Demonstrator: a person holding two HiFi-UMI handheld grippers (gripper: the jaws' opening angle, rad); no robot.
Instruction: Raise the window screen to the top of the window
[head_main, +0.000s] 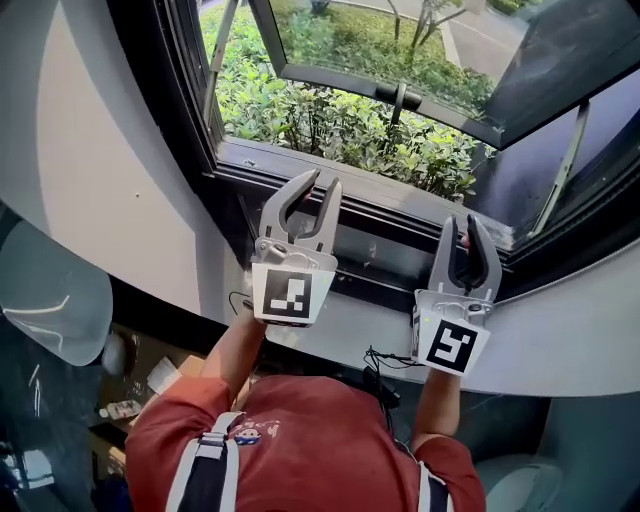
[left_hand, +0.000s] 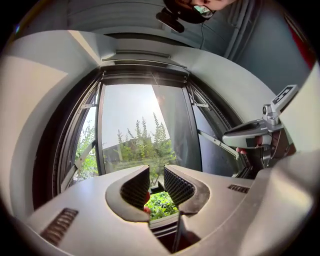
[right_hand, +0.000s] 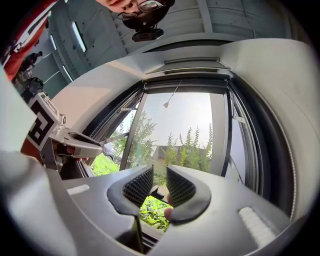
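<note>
The dark-framed window (head_main: 215, 150) has its glass sash (head_main: 370, 45) swung outward. I see no mesh across the opening. In the right gripper view a dark bar (right_hand: 186, 77) sits at the top of the frame with a thin cord (right_hand: 171, 96) hanging from it. My left gripper (head_main: 322, 180) (left_hand: 156, 172) is held in front of the lower frame, open with nothing between its pads. My right gripper (head_main: 465, 222) (right_hand: 159, 172) is beside it to the right, also open with nothing between its pads. Both point towards the window, tilted slightly upward.
A dark bottom rail (head_main: 380, 255) runs along the sill (head_main: 350, 185) just beyond the fingertips. A white curved ledge (head_main: 570, 345) lies under the window. Green bushes (head_main: 330, 120) grow outside. Metal stay arms (head_main: 570, 165) hold the sash out.
</note>
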